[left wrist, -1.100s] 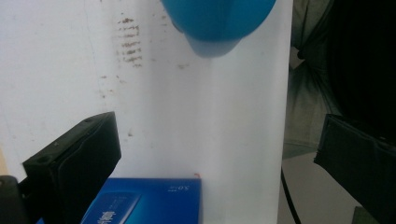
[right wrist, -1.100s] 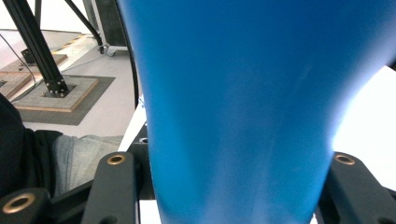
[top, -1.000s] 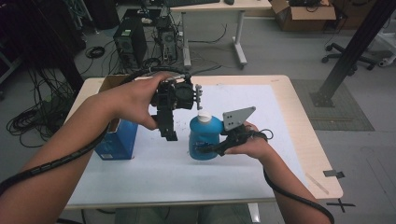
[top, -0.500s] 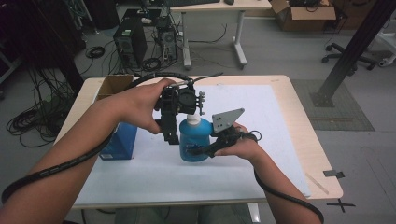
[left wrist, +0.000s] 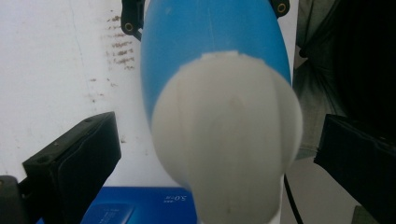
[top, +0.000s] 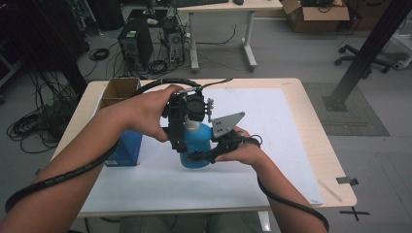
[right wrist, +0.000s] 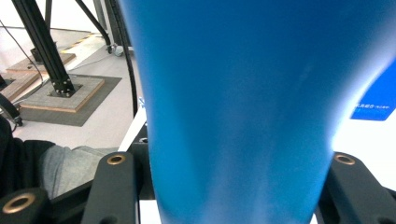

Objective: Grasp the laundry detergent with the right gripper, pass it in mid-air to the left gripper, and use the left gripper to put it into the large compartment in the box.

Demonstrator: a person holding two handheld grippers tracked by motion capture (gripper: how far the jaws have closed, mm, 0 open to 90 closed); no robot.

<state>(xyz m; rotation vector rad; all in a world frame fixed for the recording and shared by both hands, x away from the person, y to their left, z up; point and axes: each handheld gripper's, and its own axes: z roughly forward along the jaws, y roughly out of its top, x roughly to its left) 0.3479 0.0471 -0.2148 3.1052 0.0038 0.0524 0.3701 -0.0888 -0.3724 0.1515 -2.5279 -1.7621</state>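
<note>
A blue bottle (top: 198,144) with a white cap (top: 192,125) stands upright over the white mat. My right gripper (top: 195,157) comes in from the right and is shut on the bottle's lower body; in the right gripper view the blue bottle (right wrist: 243,93) sits tight between both jaws of the right gripper (right wrist: 231,173). My left gripper (top: 186,133) points down over the bottle top. In the left gripper view the white cap (left wrist: 226,144) lies between the spread jaws of the left gripper (left wrist: 215,129), with a gap on each side, so it is open.
A blue box (top: 124,146) stands at the left of the white mat (top: 262,111), with an open cardboard box (top: 119,90) behind it. The wooden table edge (top: 320,126) runs along the right. Cables trail from both grippers over the forearms.
My right gripper has carried the bottle a little to the left, bringing the cap in under my left gripper and between its jaws. The left hand has barely moved.
</note>
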